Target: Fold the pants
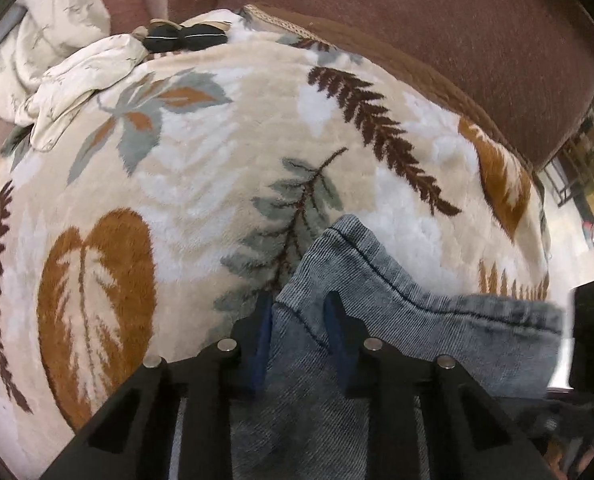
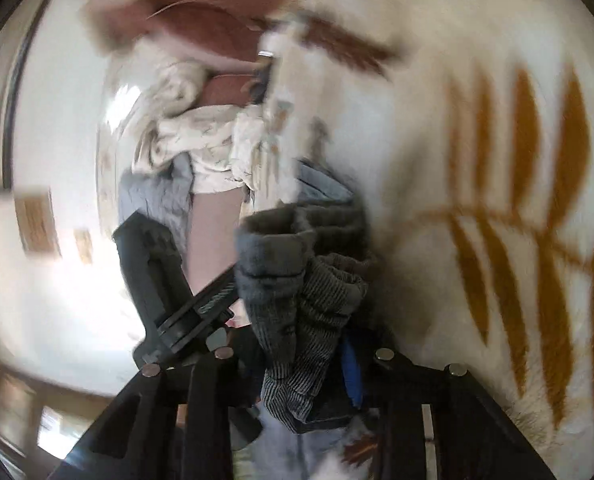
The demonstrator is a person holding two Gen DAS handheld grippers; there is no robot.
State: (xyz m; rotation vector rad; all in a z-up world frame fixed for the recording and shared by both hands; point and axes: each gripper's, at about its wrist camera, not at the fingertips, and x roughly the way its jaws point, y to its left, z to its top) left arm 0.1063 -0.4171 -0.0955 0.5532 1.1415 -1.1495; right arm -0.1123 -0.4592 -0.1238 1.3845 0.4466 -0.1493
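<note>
Denim pants pinched — both tools low, level.

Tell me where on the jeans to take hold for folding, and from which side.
Grip the stitched hem edge of the jeans, where the left gripper already straddles it. Come from the near side, fingers pointing across the leaf blanket: the doubled seam looks firmest.

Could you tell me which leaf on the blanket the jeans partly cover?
The grey-green fern: the jeans overlap its stem, unlike the other leaves.
</note>
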